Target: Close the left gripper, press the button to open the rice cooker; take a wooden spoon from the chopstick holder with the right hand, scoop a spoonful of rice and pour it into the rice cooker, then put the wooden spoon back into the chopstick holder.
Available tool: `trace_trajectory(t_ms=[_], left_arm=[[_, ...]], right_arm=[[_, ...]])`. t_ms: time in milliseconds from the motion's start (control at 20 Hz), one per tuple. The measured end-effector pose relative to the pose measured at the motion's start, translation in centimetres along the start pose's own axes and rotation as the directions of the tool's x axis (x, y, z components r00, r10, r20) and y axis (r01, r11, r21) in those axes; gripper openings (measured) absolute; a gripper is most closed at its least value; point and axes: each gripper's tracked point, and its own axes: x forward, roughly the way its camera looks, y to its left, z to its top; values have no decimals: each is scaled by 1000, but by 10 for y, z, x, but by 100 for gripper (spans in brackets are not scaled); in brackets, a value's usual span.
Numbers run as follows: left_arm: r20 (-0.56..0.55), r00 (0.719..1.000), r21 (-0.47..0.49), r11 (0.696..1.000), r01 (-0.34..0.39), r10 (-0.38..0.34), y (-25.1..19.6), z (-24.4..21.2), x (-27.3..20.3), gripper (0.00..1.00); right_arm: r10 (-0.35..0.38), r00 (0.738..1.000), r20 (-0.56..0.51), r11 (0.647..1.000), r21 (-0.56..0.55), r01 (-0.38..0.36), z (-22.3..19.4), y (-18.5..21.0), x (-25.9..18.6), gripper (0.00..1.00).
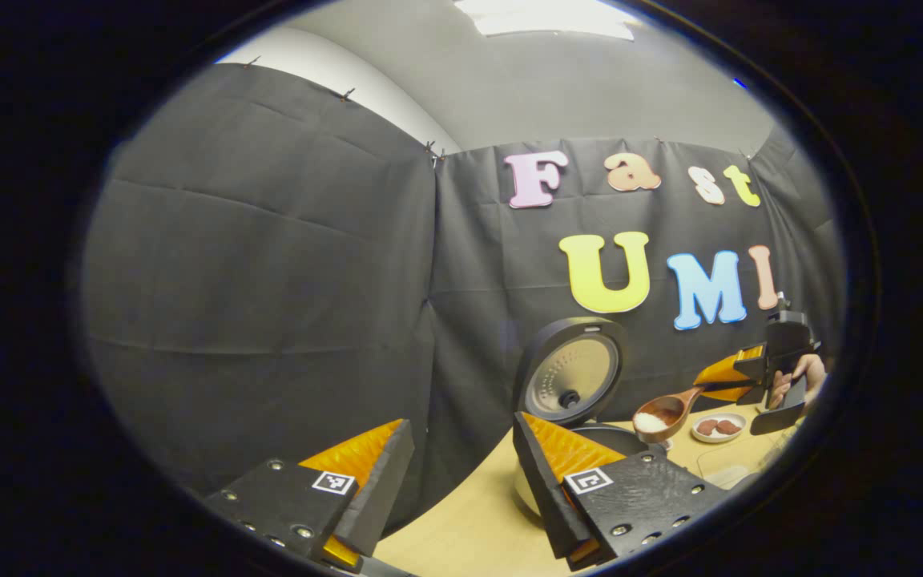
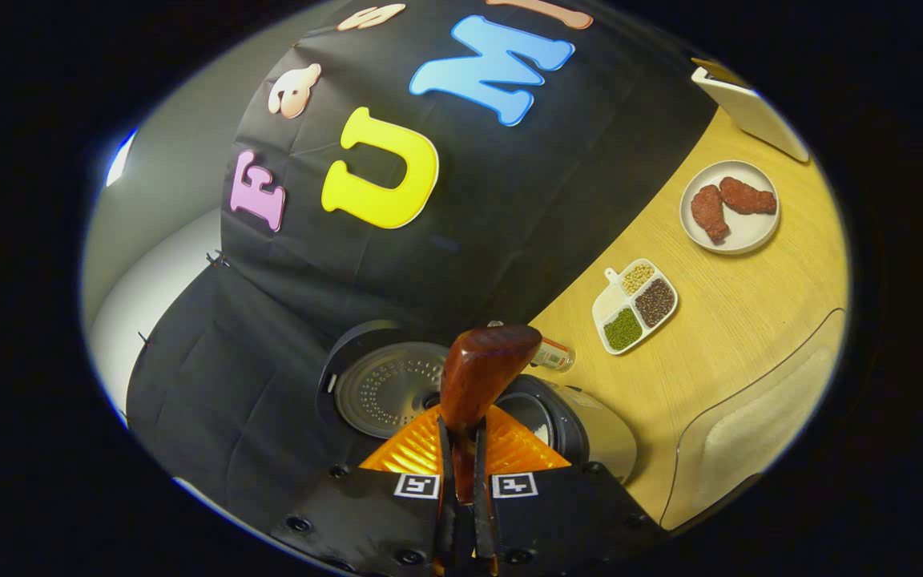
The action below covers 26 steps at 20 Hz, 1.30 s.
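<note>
On the counter (image 1: pixel 477 521) the rice cooker (image 2: pixel 590 441) stands with lid up. My right gripper (image 2: pixel 461 481) has its fingers clamped on the wooden spoon (image 1: pixel 666 413) handle, long axis running forward from the fingers, its rice-laden bowl just above the cooker's pot. I judge a roll would tip it in. My left gripper (image 1: pixel 461 473) idles nearby, fingers spread, holding nothing.

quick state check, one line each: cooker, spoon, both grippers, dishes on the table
rice cooker: lid up, pot open
wooden spoon: holding rice, above the open cooker
right gripper: shut on the wooden spoon handle
left gripper: open, holding nothing
round plate: two reddish-brown pieces on it
divided dish: grains in three compartments
</note>
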Motion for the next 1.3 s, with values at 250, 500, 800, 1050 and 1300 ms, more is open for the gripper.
trace_trajectory(t_ms=[250, 500, 800, 1050, 1300], left_arm=[[-19, 999, -2, 1000, -27, 27, 11, -10, 1, 78], [-32, 999, -9, 999, -42, 42, 17, -21, -1, 78], [-41, 998, -20, 999, -47, 46, 14, -27, -2, 79], [-42, 998, -25, 998, -51, 50, 10, -28, -5, 80], [-39, 998, -25, 998, -51, 50, 4, -28, -6, 79]], right_arm=[[-38, 999, -30, 989, -145, 34, -24, -2, 35, 10], [-83, 996, -37, 956, -285, 69, -42, -7, 56, 9], [-126, 992, -28, 844, -529, 92, -52, -6, 70, 10], [-113, 994, -6, 685, -725, 74, -54, 10, 73, 10], [-62, 998, 15, 440, -897, 41, -60, 28, 72, 10]])
